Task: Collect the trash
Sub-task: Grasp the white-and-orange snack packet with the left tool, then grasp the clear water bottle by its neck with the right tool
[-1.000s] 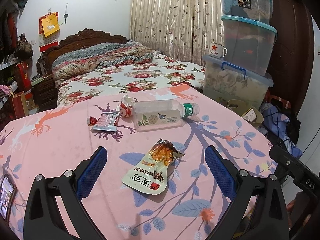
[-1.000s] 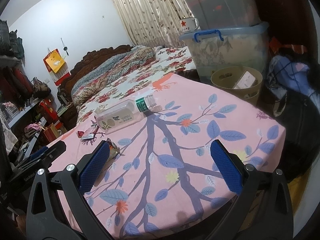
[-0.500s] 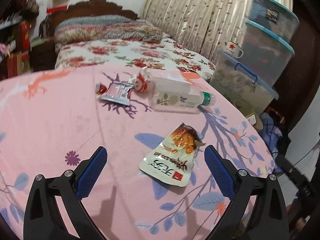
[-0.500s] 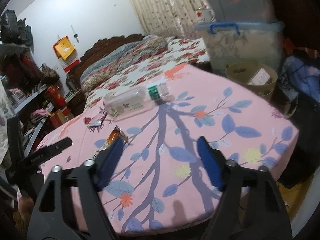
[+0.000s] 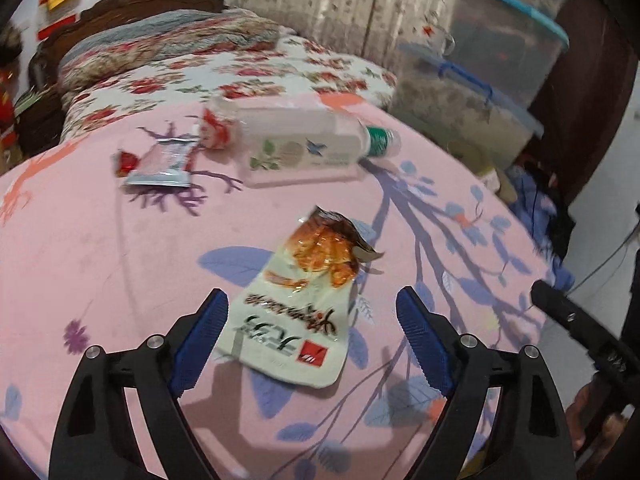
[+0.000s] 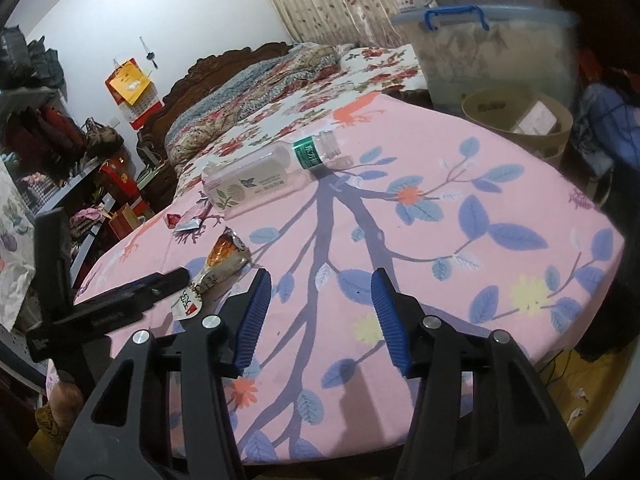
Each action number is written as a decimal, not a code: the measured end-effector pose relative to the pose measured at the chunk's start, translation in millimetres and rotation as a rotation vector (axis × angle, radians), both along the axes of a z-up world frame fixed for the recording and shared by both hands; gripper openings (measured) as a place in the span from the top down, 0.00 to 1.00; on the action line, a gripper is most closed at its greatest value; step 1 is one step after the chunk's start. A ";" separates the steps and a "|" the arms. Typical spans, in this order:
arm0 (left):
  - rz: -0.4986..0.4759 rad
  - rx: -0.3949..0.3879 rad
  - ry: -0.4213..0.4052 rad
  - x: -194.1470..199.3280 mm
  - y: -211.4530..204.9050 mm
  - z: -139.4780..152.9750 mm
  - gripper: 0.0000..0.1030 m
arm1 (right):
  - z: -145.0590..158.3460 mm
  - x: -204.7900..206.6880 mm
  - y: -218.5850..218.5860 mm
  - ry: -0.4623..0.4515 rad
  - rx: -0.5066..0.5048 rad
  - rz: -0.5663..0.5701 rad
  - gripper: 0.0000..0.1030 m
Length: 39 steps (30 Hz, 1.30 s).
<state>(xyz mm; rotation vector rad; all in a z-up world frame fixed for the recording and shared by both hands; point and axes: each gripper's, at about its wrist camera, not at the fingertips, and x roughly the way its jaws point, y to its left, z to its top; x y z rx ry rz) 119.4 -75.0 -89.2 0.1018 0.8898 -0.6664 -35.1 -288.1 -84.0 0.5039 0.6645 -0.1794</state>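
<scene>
An empty snack pouch (image 5: 320, 248) lies flat on the pink tablecloth (image 5: 80, 240). My left gripper (image 5: 312, 300) is low over it. Its jaws are closing with the pouch's near end between them, and the pads are clear of it. Farther back lie a clear plastic bottle (image 5: 304, 148), a silvery wrapper (image 5: 162, 164) and a crumpled red-and-white wrapper (image 5: 214, 132). In the right wrist view the pouch (image 6: 218, 266) and bottle (image 6: 260, 182) sit to the left of my right gripper (image 6: 320, 276). Its jaws are closing over bare cloth with nothing between them.
A tan wastebasket (image 6: 516, 120) holding a box stands on the floor past the table's far right corner. Stacked plastic storage bins (image 5: 480, 92) rise behind it. A bed (image 5: 224, 68) with a floral cover borders the table's far side. Cluttered shelves (image 6: 60, 152) line the left.
My left gripper has dropped and moved in over the snack pouch, and its jaws have narrowed a little. The right gripper has dipped slightly and its jaws have come much closer together.
</scene>
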 end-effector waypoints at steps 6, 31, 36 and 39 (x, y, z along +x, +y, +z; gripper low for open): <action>-0.002 0.134 -0.009 12.8 -25.9 -22.6 0.23 | -4.5 3.1 -8.9 0.008 0.017 -0.011 0.47; 0.064 -0.092 0.029 34.3 24.2 -13.7 0.73 | -5.6 291.0 -100.7 0.161 0.082 0.247 0.48; 0.100 -0.136 0.045 36.6 35.6 -13.9 0.73 | -13.8 258.3 -75.4 0.175 0.132 0.390 0.54; 0.106 -0.168 0.059 37.3 40.9 -13.3 0.73 | -9.8 214.6 -50.2 0.154 0.157 0.512 0.53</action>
